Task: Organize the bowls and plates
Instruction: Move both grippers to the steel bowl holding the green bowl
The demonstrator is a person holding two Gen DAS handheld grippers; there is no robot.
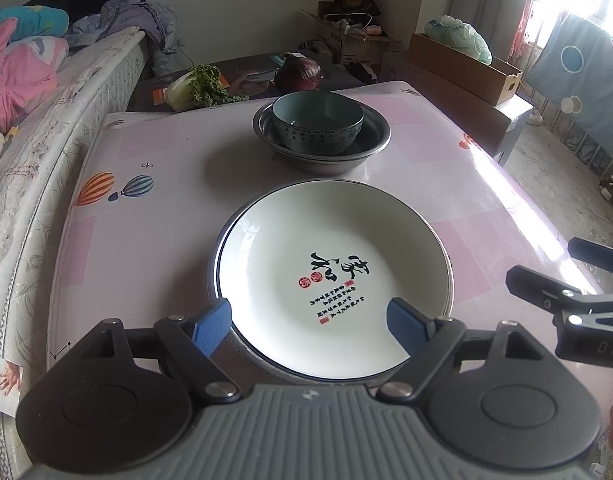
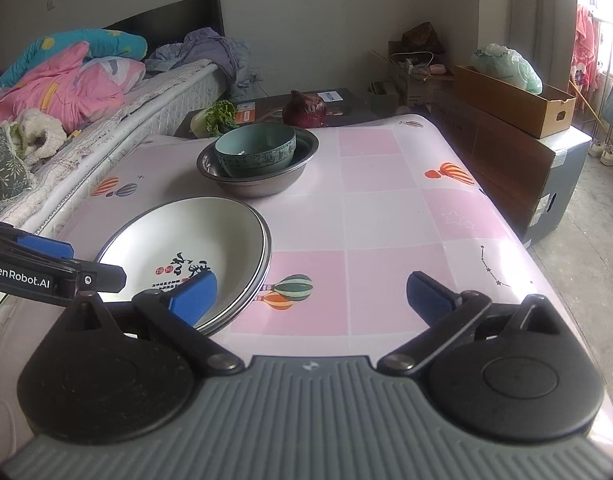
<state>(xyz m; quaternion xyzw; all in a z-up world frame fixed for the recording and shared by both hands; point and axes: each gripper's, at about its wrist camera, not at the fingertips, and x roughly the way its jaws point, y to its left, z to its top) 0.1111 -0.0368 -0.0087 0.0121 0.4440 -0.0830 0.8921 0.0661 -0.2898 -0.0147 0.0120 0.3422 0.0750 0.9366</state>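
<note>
A white ceramic plate point(image 1: 330, 276) with black calligraphy and red seals sits nested on a metal plate, whose rim point(image 1: 216, 256) shows round it, near the table's near edge. Farther back, toward the far edge, a teal ceramic bowl point(image 1: 317, 124) with a band of characters stands inside a wider stainless steel basin point(image 1: 322, 156); both look empty. They rest on a table point(image 1: 166, 208) covered in glossy pink checked oilcloth printed with hot-air balloons. The left gripper point(image 1: 310, 316) hovers low over the plate's near rim, blue pads spread wide, one on either side of that rim, grasping nothing. The right gripper point(image 2: 312, 290) hangs just right of the plates over bare oilcloth, its jaws likewise wide apart and empty, its left finger overlapping the plate's edge in view. Beyond the far edge lie a purple cabbage point(image 1: 298, 72) and a leafy green point(image 1: 198, 86); a bed point(image 2: 106, 120) runs along the left.
</note>
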